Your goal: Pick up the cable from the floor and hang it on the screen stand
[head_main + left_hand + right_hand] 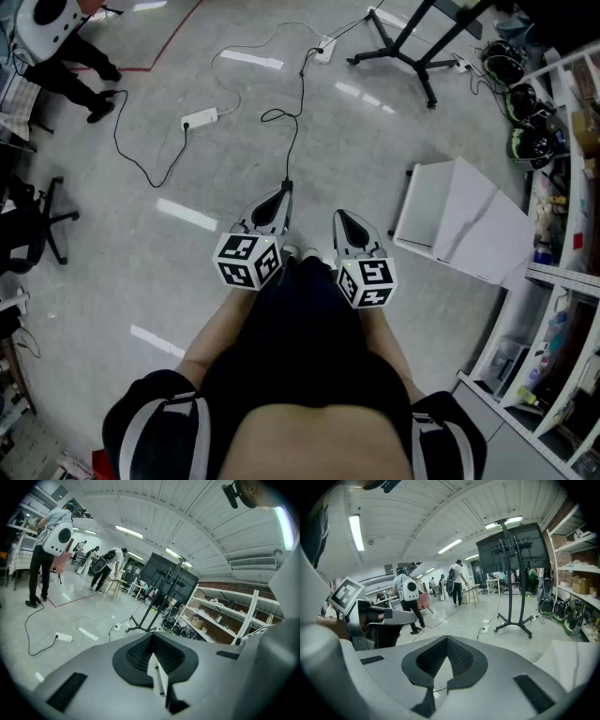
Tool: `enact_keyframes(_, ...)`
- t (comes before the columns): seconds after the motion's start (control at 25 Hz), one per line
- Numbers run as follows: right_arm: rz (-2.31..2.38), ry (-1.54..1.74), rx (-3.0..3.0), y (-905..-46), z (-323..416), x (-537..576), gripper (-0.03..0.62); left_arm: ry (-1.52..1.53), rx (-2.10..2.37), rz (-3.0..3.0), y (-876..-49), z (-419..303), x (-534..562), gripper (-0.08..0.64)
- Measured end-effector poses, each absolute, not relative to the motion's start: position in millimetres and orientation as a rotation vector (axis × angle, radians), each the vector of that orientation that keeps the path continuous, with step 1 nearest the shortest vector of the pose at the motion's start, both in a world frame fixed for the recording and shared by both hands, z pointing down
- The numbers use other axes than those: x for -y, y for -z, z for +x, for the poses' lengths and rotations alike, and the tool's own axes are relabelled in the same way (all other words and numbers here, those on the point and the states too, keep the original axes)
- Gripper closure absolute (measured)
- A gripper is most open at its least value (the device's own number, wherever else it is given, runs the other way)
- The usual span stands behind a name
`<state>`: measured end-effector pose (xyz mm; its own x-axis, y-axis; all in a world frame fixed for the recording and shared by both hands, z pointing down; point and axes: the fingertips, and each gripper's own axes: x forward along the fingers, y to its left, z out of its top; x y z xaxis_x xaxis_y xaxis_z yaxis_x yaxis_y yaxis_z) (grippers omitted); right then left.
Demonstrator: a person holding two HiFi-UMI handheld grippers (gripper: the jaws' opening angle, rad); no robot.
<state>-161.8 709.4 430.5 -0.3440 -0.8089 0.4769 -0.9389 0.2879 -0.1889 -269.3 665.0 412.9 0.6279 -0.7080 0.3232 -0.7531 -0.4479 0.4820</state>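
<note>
A thin black cable (300, 103) lies on the grey floor, running from a white power strip (325, 47) down toward me; its near end passes out of sight under the tip of my left gripper (285, 187). Both grippers are held side by side at waist height above my shoes, the right gripper (339, 216) just right of the left. Each comes to a closed point with nothing between its jaws. The screen stand's black legs (403, 52) are at the top right; its screen (168, 581) shows in the left gripper view and again (513, 550) in the right gripper view.
A second power strip (200, 118) with its own looping cable lies to the left. A white box (459, 220) stands on the floor at right, before shelves (562, 281) and helmets (520, 103). An office chair (37, 220) and a person (56, 47) are at left.
</note>
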Motion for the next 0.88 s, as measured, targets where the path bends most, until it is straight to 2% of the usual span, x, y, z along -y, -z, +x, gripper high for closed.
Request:
enact_keyframes(0.36,1.598,-0.585,2.299,-416.9,-159.1,-718.2,0.569,-0.098,1.155,2.292,-403.4,-264.5,-680.1,0.555)
enact_keyframes(0.88,1.514,-0.492,2.427,-405.9,-117.4,-722.3,0.568,-0.053,1.233,2.343,-399.1,-212.1,-686.7,0.555)
